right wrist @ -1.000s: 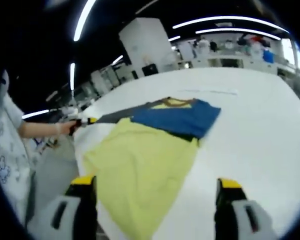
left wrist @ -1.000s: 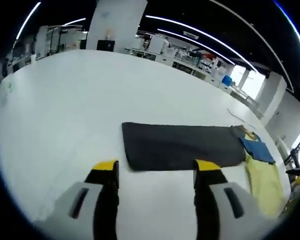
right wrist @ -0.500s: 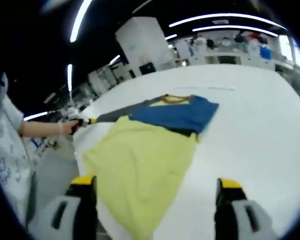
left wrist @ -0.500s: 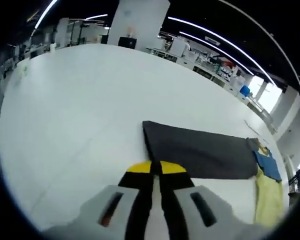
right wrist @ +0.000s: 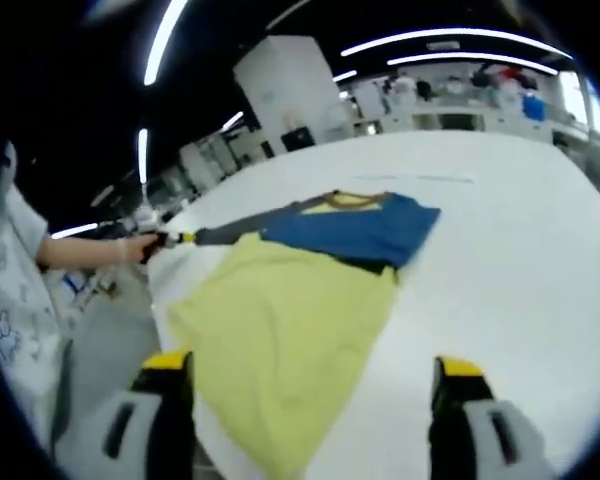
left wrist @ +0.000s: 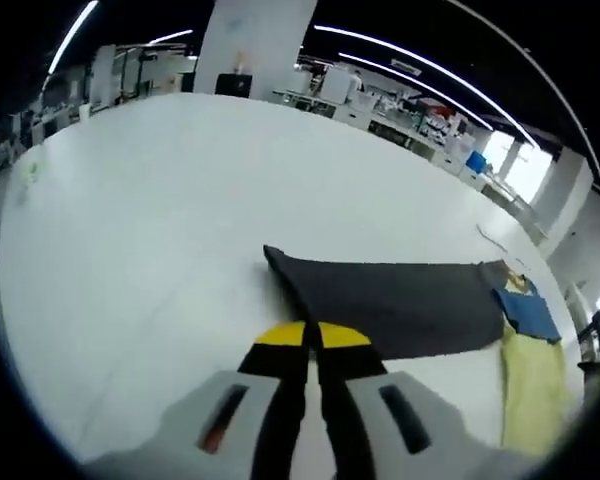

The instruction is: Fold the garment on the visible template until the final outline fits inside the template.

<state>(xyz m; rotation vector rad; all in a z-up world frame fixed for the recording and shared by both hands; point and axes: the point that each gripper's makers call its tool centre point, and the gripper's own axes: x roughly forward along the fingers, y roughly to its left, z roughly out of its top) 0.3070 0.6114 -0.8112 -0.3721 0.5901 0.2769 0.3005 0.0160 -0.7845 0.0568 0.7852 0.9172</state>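
Observation:
The garment lies on a white table (left wrist: pixel 130 210): a yellow body (right wrist: pixel 280 330), a blue folded part (right wrist: pixel 360 230) and a long dark grey sleeve (left wrist: pixel 400 305) stretched out flat. My left gripper (left wrist: pixel 310 335) is shut, its yellow tips meeting on the near edge of the dark sleeve. In the right gripper view the left gripper (right wrist: pixel 175 240) pinches the sleeve's far end, held by a person's hand (right wrist: pixel 130 248). My right gripper (right wrist: pixel 315 368) stands open above the yellow body's near hem, nothing between its jaws.
The table's edge (right wrist: pixel 170 330) runs close along the yellow body's left side, with floor below. A person's white sleeve (right wrist: pixel 5 290) shows at the left. A thin line (right wrist: pixel 420 179) marks the table beyond the blue part. Benches and pillars stand far behind.
The left gripper closed from open onto the dark sleeve's edge a second ago and stays shut; the sleeve's corner has shifted slightly. The right gripper has held still.

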